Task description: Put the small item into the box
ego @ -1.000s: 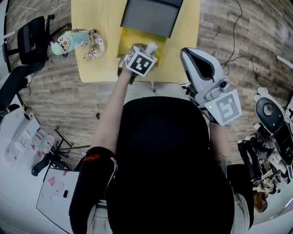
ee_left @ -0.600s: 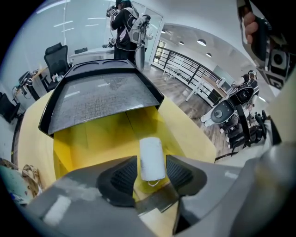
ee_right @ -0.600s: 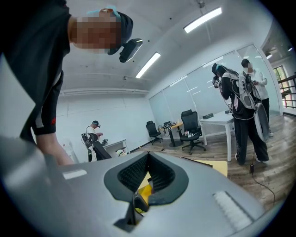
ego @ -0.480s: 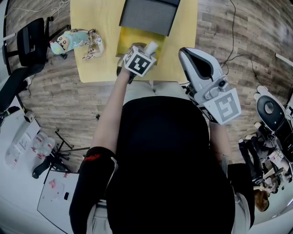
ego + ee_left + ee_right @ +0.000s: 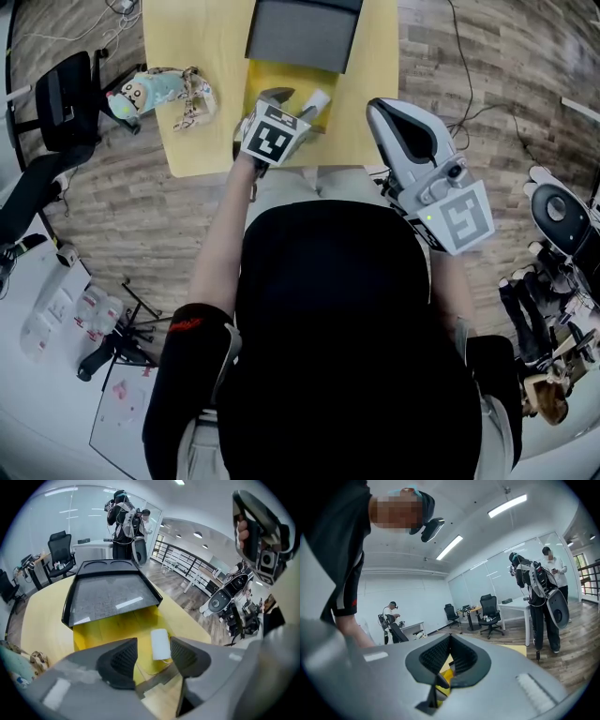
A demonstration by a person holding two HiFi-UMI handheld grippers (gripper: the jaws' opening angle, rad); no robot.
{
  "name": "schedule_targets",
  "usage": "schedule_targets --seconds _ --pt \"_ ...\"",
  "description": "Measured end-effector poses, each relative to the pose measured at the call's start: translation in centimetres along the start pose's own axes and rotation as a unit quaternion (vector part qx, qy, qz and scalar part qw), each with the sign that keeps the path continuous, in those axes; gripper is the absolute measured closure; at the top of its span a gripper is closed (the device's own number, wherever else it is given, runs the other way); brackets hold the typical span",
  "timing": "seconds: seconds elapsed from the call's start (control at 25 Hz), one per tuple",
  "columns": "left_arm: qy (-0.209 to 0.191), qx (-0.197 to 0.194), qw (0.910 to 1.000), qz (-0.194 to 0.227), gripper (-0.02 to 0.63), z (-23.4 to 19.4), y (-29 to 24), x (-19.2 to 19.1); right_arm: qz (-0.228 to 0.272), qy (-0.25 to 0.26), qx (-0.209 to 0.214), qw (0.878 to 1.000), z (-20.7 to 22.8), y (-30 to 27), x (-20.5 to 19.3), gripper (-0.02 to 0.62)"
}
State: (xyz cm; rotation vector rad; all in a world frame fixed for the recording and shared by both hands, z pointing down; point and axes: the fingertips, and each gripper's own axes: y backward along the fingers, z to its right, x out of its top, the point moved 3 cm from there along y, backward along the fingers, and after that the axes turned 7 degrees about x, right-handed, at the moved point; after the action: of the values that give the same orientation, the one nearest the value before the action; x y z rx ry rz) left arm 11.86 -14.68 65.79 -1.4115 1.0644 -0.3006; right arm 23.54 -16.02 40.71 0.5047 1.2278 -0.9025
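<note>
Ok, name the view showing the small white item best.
Left gripper view: the small white item lies whole on the yellow box floor, beyond the left gripper, whose jaws have just been opening. The head view shows it tiny; the right gripper view, not at all.

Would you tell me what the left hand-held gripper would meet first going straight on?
Probably the small white item in the yellow box, seen between its jaws, which have just been opening.

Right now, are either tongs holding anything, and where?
Nothing. Left tongs have just been opening, white item lying free in yellow box; right tongs shut, empty.
</note>
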Motion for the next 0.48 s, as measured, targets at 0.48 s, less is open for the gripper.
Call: schedule_targets --seconds 0.48 --pt "-0.014 0.006 0.9972 0.073 0.604 -1.7 4.2 -0.2 0.008 0.015 -0.048 0.999 -3.6 -0.9 0.0 0.594"
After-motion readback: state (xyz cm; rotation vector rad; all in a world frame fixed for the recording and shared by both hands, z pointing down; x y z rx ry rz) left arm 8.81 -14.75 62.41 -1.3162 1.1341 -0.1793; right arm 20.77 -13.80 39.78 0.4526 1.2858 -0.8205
